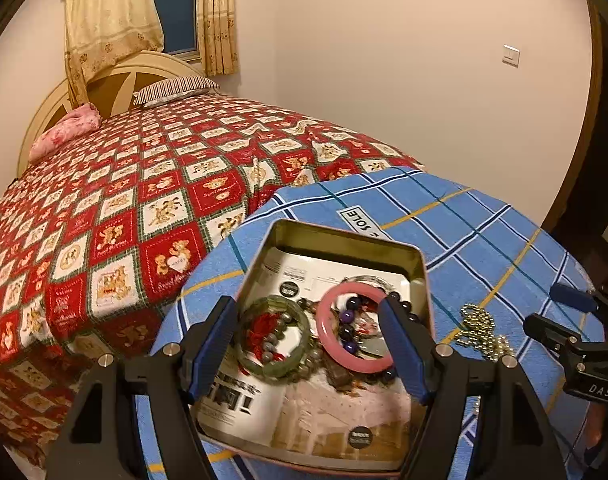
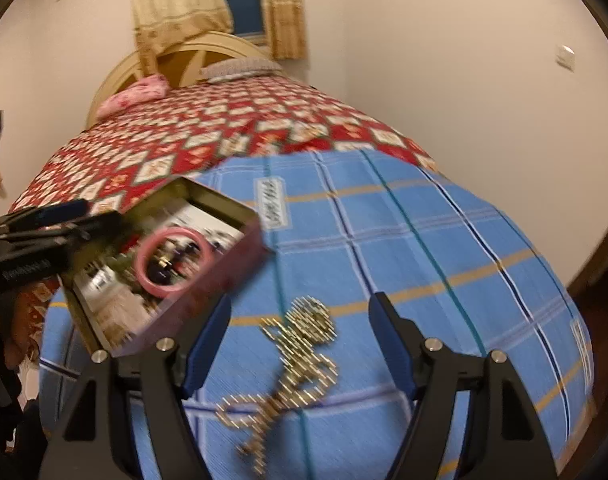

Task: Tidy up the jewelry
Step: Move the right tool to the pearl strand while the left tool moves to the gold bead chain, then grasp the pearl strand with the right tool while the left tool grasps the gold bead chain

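Observation:
An open metal tin (image 1: 420, 264) stands on a blue plaid cloth (image 1: 484, 240). Inside lie a pink bangle (image 1: 328, 344), a green bangle (image 1: 302, 354) with red thread, purple beads (image 1: 347, 316) and printed cards. My left gripper (image 1: 310, 320) is open and empty, hovering over the tin's contents. A gold bead chain (image 2: 304, 344) lies loose on the cloth right of the tin; it also shows in the left wrist view (image 1: 478, 330). My right gripper (image 2: 300, 316) is open and empty, above the chain. The tin (image 2: 208, 280) and pink bangle (image 2: 144, 276) show blurred at its left.
The cloth (image 2: 444, 240) covers a rounded surface next to a bed with a red teddy-bear quilt (image 1: 124, 200). A pink pillow (image 1: 64, 132) and a striped pillow (image 1: 172, 90) lie at the headboard. A wall stands to the right.

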